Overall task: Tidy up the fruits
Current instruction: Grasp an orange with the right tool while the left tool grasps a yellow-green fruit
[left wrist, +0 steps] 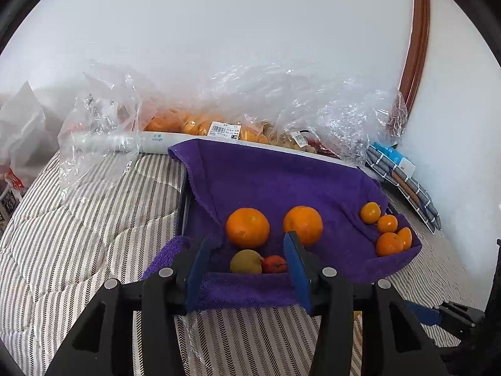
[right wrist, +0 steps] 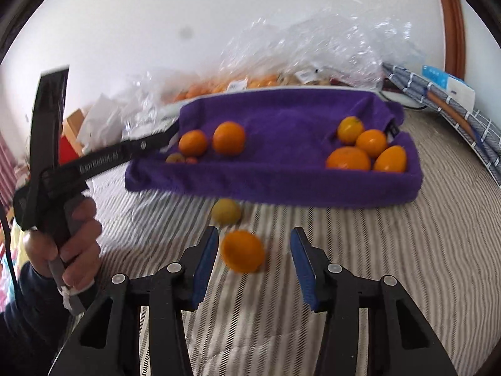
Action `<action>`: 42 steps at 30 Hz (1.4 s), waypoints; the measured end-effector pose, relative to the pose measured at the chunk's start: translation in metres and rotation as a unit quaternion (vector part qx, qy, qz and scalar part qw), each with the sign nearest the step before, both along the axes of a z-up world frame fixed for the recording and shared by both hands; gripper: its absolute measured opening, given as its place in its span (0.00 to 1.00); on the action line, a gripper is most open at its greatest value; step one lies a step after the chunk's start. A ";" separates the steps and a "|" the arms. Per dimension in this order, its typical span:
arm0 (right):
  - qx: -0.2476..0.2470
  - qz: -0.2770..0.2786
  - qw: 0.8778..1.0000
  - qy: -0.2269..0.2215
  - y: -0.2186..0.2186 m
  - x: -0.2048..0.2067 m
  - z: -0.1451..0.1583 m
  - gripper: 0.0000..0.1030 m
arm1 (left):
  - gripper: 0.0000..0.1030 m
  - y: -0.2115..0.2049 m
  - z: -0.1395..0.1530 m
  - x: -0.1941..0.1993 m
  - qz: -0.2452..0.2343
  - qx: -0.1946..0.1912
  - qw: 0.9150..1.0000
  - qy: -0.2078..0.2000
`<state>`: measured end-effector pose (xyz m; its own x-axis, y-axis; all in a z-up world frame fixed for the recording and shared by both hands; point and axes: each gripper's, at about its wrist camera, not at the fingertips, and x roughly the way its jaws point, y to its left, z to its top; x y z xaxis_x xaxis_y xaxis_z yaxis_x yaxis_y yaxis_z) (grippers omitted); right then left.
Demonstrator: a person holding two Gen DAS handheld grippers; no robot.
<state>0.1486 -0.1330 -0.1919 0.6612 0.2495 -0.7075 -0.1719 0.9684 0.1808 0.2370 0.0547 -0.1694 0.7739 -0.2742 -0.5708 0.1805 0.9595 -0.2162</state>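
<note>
A tray lined with a purple towel [left wrist: 281, 175] [right wrist: 281, 175] lies on the striped bed cover. At its left end sit two oranges [left wrist: 247, 227], a yellow-green fruit [left wrist: 245, 261] and a small red fruit [left wrist: 274, 264]. Several small oranges [left wrist: 386, 228] [right wrist: 360, 147] lie at its right end. My left gripper [left wrist: 247, 269] is open and empty above the tray's near left rim. My right gripper [right wrist: 253, 264] is open above the bed, with a loose orange [right wrist: 242, 250] between its jaws and a yellow-green fruit [right wrist: 226, 211] beyond it. My left gripper also shows in the right wrist view [right wrist: 170, 133].
Clear plastic bags with more oranges [left wrist: 200, 125] [right wrist: 250, 81] lie behind the tray against the white wall. Folded checked cloth and a blue box [left wrist: 404, 172] [right wrist: 447, 94] lie at the right. White paper and red packaging [left wrist: 18, 144] are at the far left.
</note>
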 end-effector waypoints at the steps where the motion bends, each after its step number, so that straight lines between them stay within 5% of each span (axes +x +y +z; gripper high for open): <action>1: -0.007 0.001 1.000 0.006 0.006 -0.001 -0.003 0.40 | 0.45 -0.001 0.000 -0.002 -0.001 0.004 1.000 -0.002; 3: -0.018 0.004 1.000 0.019 0.011 0.002 -0.008 0.32 | 0.46 -0.004 0.000 -0.005 -0.004 0.010 1.000 -0.001; 14: -0.022 -0.052 0.998 0.011 -0.030 -0.013 -0.001 0.32 | 0.46 -0.019 -0.002 -0.021 -0.059 0.005 0.998 0.006; 22: -0.029 -0.112 0.993 -0.004 -0.082 -0.029 0.007 0.32 | 0.46 -0.067 -0.017 -0.031 -0.149 0.000 0.987 0.069; 30: -0.023 -0.126 0.992 -0.011 -0.102 -0.038 0.007 0.32 | 0.43 -0.092 -0.026 -0.025 -0.143 0.015 0.985 0.098; 35: -0.030 -0.120 0.992 -0.002 -0.098 -0.032 -0.001 0.32 | 0.25 -0.097 -0.031 -0.020 -0.132 0.030 0.985 0.108; 42: -0.013 -0.101 0.995 0.015 -0.090 -0.021 -0.005 0.32 | 0.24 -0.085 -0.030 -0.019 -0.125 -0.006 0.987 0.103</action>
